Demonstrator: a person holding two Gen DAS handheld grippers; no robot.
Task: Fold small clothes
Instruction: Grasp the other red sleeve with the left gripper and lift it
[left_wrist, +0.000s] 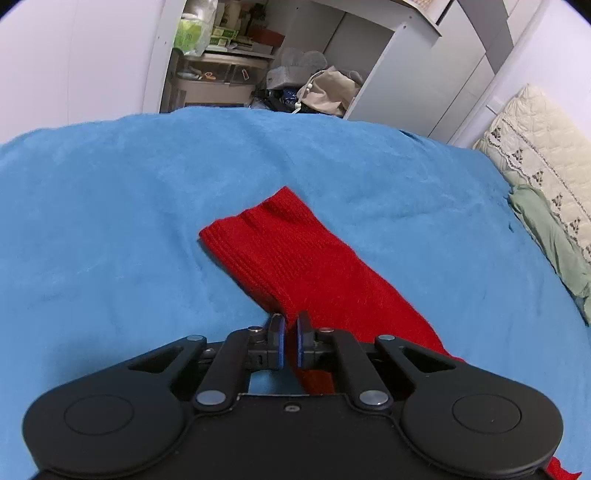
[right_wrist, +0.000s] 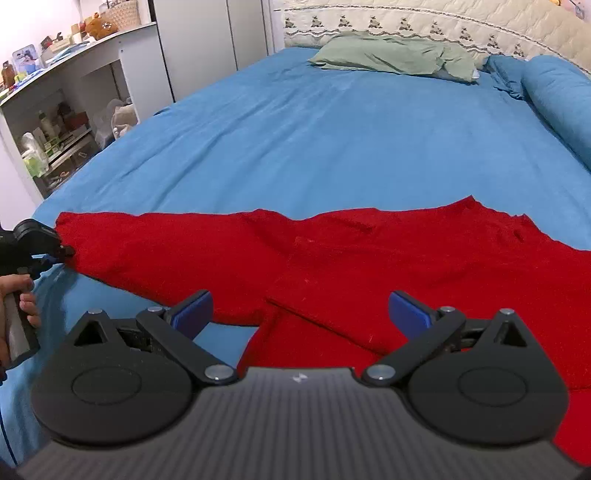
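Observation:
A red knitted sweater (right_wrist: 332, 258) lies spread on the blue bedspread (right_wrist: 314, 129). In the left wrist view its sleeve (left_wrist: 291, 254) runs away from me, ribbed cuff at the far end. My left gripper (left_wrist: 290, 332) is shut on the sleeve's near edge; it also shows at the left edge of the right wrist view (right_wrist: 55, 247), pinching the sleeve end. My right gripper (right_wrist: 299, 310) is open and empty, hovering just above the sweater's body near the armpit.
A green pillow (right_wrist: 395, 55) and a blue bolster (right_wrist: 554, 92) lie at the head of the bed by the quilted headboard (right_wrist: 424, 22). White shelves (right_wrist: 66, 122) with clutter stand beside the bed. A bag (left_wrist: 325, 92) sits beyond the bed's far edge.

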